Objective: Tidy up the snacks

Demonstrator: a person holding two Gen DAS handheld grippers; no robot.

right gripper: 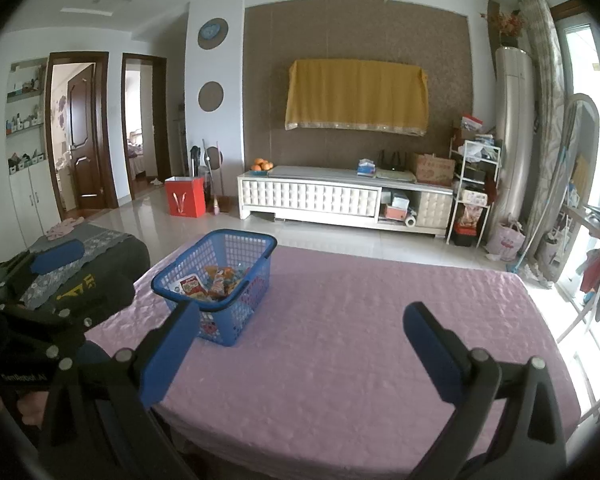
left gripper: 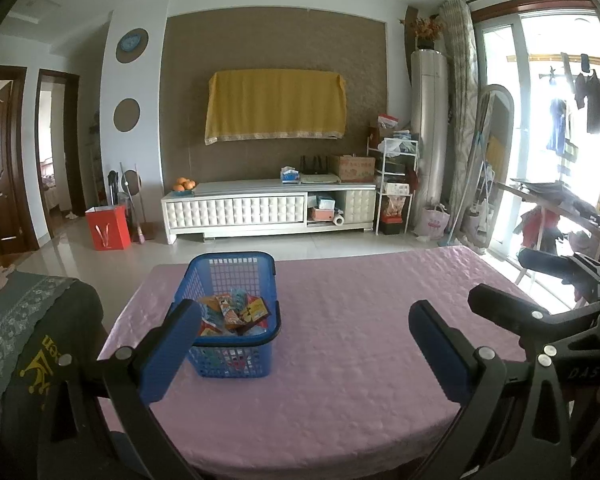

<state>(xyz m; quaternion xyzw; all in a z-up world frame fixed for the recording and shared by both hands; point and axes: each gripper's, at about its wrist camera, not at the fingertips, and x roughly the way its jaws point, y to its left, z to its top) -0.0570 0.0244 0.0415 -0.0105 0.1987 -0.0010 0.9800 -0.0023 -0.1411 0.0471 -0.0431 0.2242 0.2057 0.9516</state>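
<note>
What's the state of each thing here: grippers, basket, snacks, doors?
left gripper: open, empty, above the table
right gripper: open, empty, above the table
blue basket: upright on the pink tablecloth, holding snacks
snack packets: piled inside the basket, none on the cloth
left door: open
yellow cloth: draped, hiding what is behind it

Pink tablecloth (left gripper: 340, 320), white TV cabinet (left gripper: 236, 210), yellow cloth (left gripper: 276, 104), red bag (left gripper: 108, 227), oranges (left gripper: 184, 184).
</note>
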